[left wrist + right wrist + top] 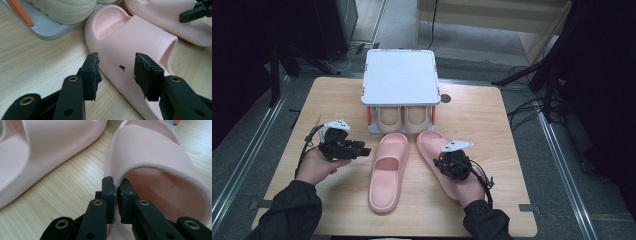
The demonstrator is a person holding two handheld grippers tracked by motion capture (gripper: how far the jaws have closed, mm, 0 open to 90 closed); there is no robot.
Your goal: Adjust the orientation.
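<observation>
Right gripper (117, 187) clamps the side wall of the right pink slipper (438, 155) just before the shoe rack (400, 76) — left gripper (117, 72), jaws apart, approaches the left pink slipper (387, 172); racking the pair likely follows.

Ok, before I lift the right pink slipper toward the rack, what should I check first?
1. Right gripper shut on the right pink slipper, pinching its side wall at the strap's edge: ok.
2. Depth of that pinch: cannot tell.
3. Left gripper open, jaws short of the left pink slipper: ok.
4. Pink slippers apart, wood showing between them: ok.
5. Rack's lower shelf holds beige slippers: not ok for stowing there.
6. Rack's white top bare: ok.
</observation>
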